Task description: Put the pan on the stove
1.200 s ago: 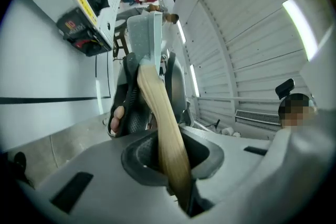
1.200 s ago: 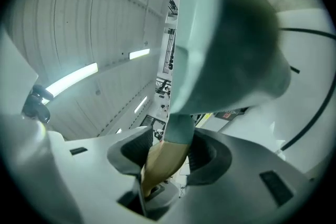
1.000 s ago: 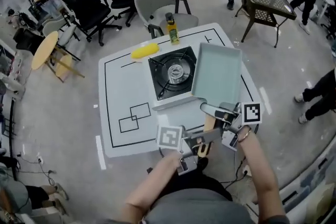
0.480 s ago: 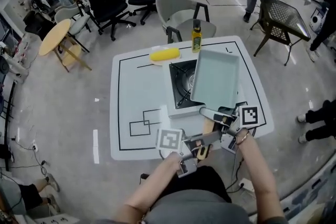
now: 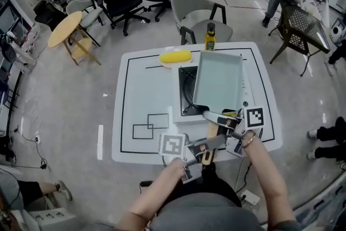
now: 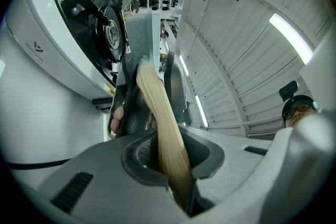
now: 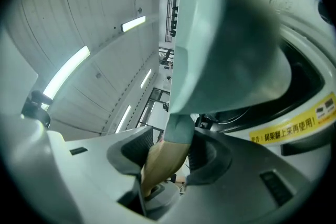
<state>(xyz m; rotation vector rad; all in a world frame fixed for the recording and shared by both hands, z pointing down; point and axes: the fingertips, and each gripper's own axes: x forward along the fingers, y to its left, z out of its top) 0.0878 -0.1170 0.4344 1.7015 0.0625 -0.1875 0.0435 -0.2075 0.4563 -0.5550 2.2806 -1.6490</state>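
Head view: both tools pinch the wooden handle (image 5: pixel 214 130) of the pan (image 5: pixel 219 81). The right hand-held gripper (image 5: pixel 217 118) sits nearest the pan and the left hand-held gripper (image 5: pixel 211 146) behind it. The pan lies ahead of them, over the right part of the stove (image 5: pixel 184 96).

It likely needs shifting left to centre, kept level, then lowering gently before either grip loosens. On the desk (image 5: pixel 140 89) I count one pan, one stove, one bottle (image 5: pixel 210 37) and one yellow thing (image 5: pixel 175 56).

Left gripper view: the jaws press on the handle, with the stove ahead and to the left.

Right gripper view: the jaws clamp the handle just behind the pan, with the stove beyond.
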